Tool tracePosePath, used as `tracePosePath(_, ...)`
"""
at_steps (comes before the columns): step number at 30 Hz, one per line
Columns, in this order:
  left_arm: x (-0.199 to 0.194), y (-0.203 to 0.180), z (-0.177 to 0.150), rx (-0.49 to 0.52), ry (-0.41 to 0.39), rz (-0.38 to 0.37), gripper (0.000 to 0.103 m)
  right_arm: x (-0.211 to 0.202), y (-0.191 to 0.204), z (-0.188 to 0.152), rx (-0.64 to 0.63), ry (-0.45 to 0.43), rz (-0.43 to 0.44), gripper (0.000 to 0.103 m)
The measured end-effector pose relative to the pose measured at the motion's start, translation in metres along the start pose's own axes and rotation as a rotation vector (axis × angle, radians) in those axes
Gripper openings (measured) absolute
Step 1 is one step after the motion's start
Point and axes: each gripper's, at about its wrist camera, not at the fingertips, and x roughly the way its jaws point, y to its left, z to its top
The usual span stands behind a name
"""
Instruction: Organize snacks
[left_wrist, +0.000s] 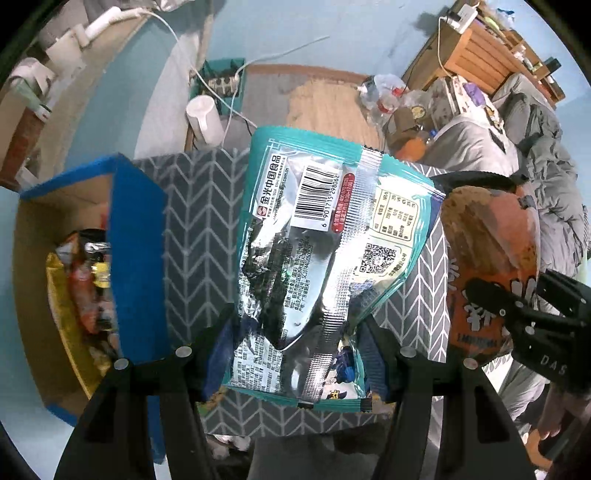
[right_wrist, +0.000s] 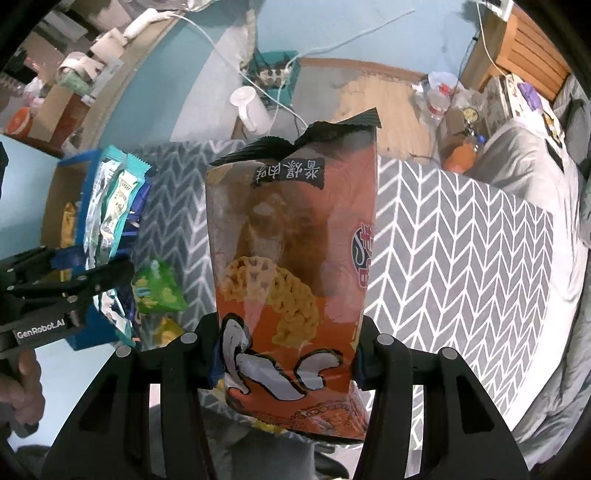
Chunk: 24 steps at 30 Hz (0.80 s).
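The left gripper (left_wrist: 295, 354) is pinching a teal and silver snack packet (left_wrist: 317, 258) by its lower end, its fingers pressing in on both sides of the foil. The packet is standing upright with its back facing the camera, barcode and printed text showing. It is hanging over a grey cloth with a white chevron pattern (left_wrist: 195, 229), just right of a blue cardboard box (left_wrist: 136, 258). More snack packs (left_wrist: 88, 280) are lying inside that box, in orange, yellow and black wrappers.

The right gripper (right_wrist: 288, 354) is clamping an orange chip bag (right_wrist: 291, 266) near its bottom, the fingers squeezing both edges. The bag is standing upright, its crimped black top pointing to the far side, over the same chevron cloth (right_wrist: 461, 251). In the right wrist view the left gripper (right_wrist: 92, 280) is showing at the left edge with the teal packet (right_wrist: 110, 206) in its grip, close to the blue box (right_wrist: 74, 162). A small green snack pack (right_wrist: 159, 288) is lying on the cloth between the two grippers, and another yellowish pack (right_wrist: 168, 328) is lying just nearer.

Farther off, a white cup (right_wrist: 251, 107) is standing on the floor beside a teal crate (right_wrist: 273, 70).
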Motion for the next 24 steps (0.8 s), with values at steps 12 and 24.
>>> tracePosePath(12,-0.05,0.063,-0.02,-0.017,-0.088,0.025,0.063,-0.008,0.07,0.016,-0.09,-0.029,0.046,0.051)
tracePosePath(24,-0.068,0.145,-0.049,-0.158,-0.116,0.059,0.064,0.004,0.158,0.039,-0.232,-0.017,0.106,0.051)
